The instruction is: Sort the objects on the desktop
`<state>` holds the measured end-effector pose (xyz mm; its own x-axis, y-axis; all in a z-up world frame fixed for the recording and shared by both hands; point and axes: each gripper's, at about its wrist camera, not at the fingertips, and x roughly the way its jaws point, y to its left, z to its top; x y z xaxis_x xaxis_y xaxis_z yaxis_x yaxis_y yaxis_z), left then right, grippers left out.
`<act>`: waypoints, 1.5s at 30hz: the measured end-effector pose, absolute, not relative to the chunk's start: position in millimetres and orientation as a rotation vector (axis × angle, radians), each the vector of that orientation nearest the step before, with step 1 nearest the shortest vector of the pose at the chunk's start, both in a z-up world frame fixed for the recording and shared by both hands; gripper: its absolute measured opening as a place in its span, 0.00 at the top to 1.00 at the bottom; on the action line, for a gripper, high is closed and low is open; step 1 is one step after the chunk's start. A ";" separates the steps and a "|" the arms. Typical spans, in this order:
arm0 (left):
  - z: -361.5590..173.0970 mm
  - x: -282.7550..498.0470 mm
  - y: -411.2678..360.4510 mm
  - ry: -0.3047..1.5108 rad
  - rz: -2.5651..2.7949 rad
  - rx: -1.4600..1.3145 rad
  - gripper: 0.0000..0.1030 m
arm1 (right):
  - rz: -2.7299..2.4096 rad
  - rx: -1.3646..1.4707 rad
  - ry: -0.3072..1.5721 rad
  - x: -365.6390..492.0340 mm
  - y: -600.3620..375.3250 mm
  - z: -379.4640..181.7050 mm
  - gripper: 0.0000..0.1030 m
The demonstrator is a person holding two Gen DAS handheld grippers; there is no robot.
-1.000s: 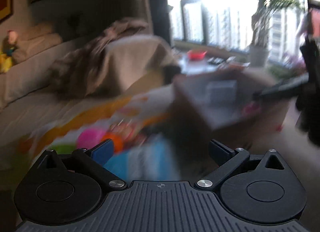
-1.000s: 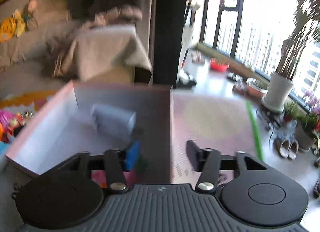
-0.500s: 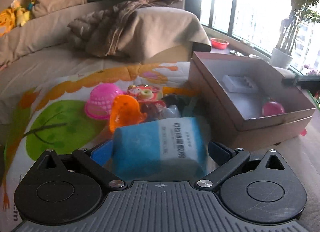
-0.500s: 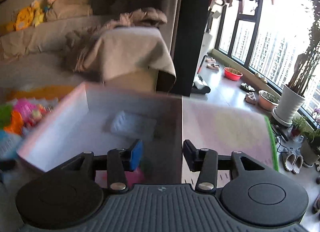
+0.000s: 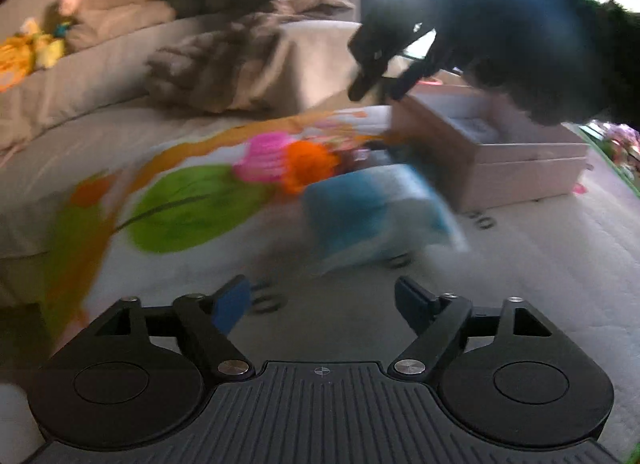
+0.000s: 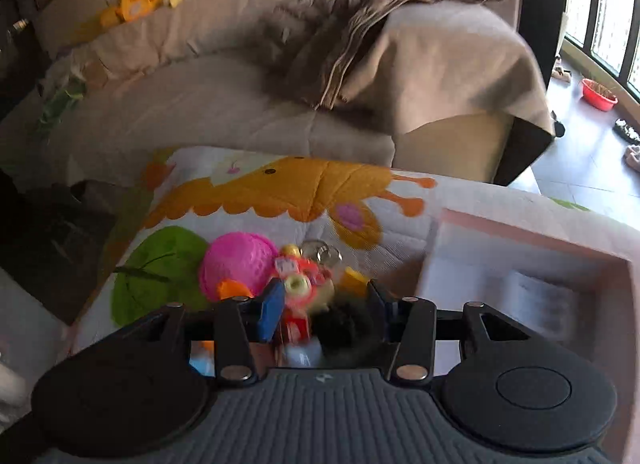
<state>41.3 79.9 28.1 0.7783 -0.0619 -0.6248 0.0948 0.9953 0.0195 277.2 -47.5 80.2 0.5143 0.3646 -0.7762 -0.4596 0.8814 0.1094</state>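
Since half a second ago, our left hand-held gripper (image 5: 320,300) backs off the blue pack (image 5: 376,215), jaws spread yet just narrowing, empty; the right hand-held gripper (image 6: 324,306), half-open, swings from the box (image 6: 600,248) toward the toys (image 6: 296,276).

A pink basket (image 6: 236,264) sits on a mat (image 6: 280,191) printed orange and green.

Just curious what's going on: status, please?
Left gripper open, empty, fingers just been closing. Right gripper open, empty, over toy pile. Blue pack on mat beside box. Nothing blocking.

Toy pile (image 6: 280,276) lies on the mat (image 6: 280,187), left of the box (image 6: 532,240).
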 end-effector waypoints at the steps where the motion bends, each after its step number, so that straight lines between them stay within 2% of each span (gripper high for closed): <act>1: 29.1 37.7 87.2 0.671 -0.084 0.020 0.09 | 0.485 -0.110 0.927 286.6 -38.1 74.2 0.56; 8: 31.9 33.8 100.3 0.668 -0.124 -0.089 0.03 | 0.421 -0.113 0.976 324.8 -1.5 30.4 0.55; 9: 31.6 34.3 98.8 0.672 -0.128 -0.090 0.03 | 0.446 -0.102 1.003 329.6 1.5 25.5 0.46; 10: 31.5 35.9 97.0 0.676 -0.133 -0.092 0.03 | 0.457 -0.098 1.026 332.8 4.3 21.1 0.43; 14: 30.9 36.1 92.1 0.683 -0.159 -0.102 0.02 | 0.506 -0.131 1.085 323.2 15.1 14.4 0.42; 19: 30.4 37.0 80.6 0.700 -0.172 -0.089 0.02 | 0.539 -0.136 1.082 296.1 11.0 25.4 0.48; 31: 29.7 51.1 54.5 0.740 -0.185 -0.066 0.00 | 0.667 0.084 0.918 184.3 -119.3 105.0 0.50; 38: 42.6 81.1 27.3 0.630 -0.135 0.083 0.00 | 0.522 0.083 0.939 142.7 -195.4 70.3 0.50; 42: 36.1 102.8 28.4 0.661 -0.110 0.126 0.00 | 0.453 0.094 0.940 135.2 -217.2 45.1 0.50; 44: 30.4 107.5 34.2 0.708 -0.140 0.090 0.00 | 0.433 0.105 0.912 129.7 -227.1 40.1 0.46; 45: 27.8 108.0 36.6 0.735 -0.164 0.063 0.00 | 0.420 0.103 0.894 128.3 -229.5 38.6 0.40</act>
<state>108.0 36.6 27.8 0.7298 -0.1270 -0.6718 0.1708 0.9853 -0.0007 128.3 -229.5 38.6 0.5506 0.3967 -0.7345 -0.3123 0.9138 0.2595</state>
